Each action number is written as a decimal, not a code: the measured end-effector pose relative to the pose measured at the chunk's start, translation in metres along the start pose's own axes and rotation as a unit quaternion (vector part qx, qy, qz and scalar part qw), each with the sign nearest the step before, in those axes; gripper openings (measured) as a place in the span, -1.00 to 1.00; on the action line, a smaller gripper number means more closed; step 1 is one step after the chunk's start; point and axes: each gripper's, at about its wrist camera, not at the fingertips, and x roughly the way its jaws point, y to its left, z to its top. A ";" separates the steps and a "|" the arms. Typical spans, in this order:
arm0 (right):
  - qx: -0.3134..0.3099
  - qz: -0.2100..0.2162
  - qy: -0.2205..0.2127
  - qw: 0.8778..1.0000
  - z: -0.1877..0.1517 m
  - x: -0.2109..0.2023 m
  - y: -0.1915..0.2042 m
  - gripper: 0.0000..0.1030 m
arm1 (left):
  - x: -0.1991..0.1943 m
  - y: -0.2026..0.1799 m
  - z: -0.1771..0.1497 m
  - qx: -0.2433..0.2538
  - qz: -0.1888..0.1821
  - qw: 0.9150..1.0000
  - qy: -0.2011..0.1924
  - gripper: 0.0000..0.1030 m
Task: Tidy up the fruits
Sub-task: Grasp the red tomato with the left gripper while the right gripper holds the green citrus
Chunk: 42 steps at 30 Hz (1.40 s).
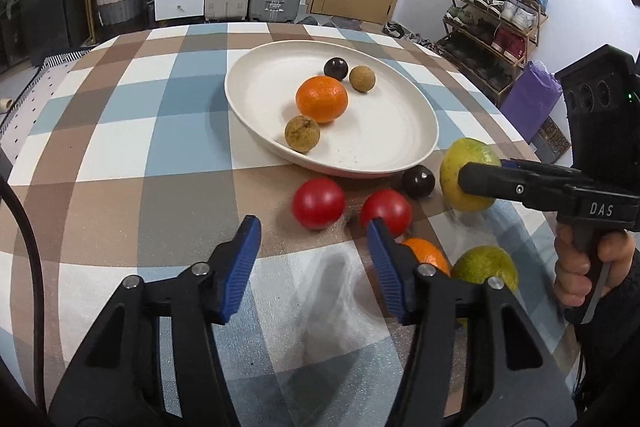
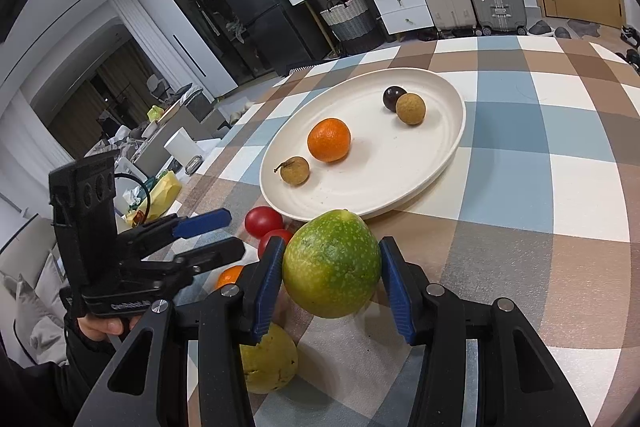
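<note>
Surface: checked tablecloth (image 1: pixel 120 131), suitcases and a door behind.
Left wrist view: left gripper (image 1: pixel 314 251) spread wide and empty; two red fruits (image 1: pixel 319 203) lie just beyond its tips, the right one touching the right pad, the left one off to the far side between the tips. White plate (image 1: pixel 248 107) sits further off.
Right wrist view: right gripper (image 2: pixel 332 283) clamped on the green fruit (image 2: pixel 332 265), lifted; the plate (image 2: pixel 440 163) lies directly ahead, far side.
Nearer hand: right, judged ready to place.
</note>
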 end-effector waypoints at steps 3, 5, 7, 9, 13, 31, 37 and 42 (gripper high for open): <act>0.000 0.000 0.000 1.000 0.000 0.000 0.000 -0.05 | 0.001 -0.001 0.000 0.003 0.005 1.000 -0.005 0.03; 0.000 0.000 0.000 1.000 0.000 0.000 0.000 -0.05 | 0.003 0.000 0.001 0.002 0.009 1.000 -0.004 0.03; 0.000 0.000 0.000 1.000 0.000 -0.001 0.000 -0.05 | 0.005 0.002 0.003 -0.004 0.015 1.000 -0.002 -0.01; -0.001 0.000 0.001 1.000 0.001 0.000 0.000 -0.05 | 0.007 0.005 0.005 -0.011 0.020 1.000 -0.002 -0.01; -0.001 -0.001 0.001 1.000 0.001 -0.001 0.000 -0.05 | 0.013 0.002 0.010 -0.006 0.020 1.000 0.001 -0.06; 0.004 -0.011 -0.018 1.000 0.004 -0.010 -0.006 -0.05 | 0.004 -0.014 0.012 0.024 -0.001 1.000 -0.019 -0.45; 0.010 -0.015 -0.043 0.999 0.007 -0.017 -0.011 -0.05 | -0.018 -0.016 0.017 0.022 -0.011 0.998 -0.065 -0.45; 0.018 -0.016 -0.058 0.998 0.010 -0.021 -0.014 -0.05 | -0.024 -0.023 0.025 0.024 -0.011 0.997 -0.078 -0.45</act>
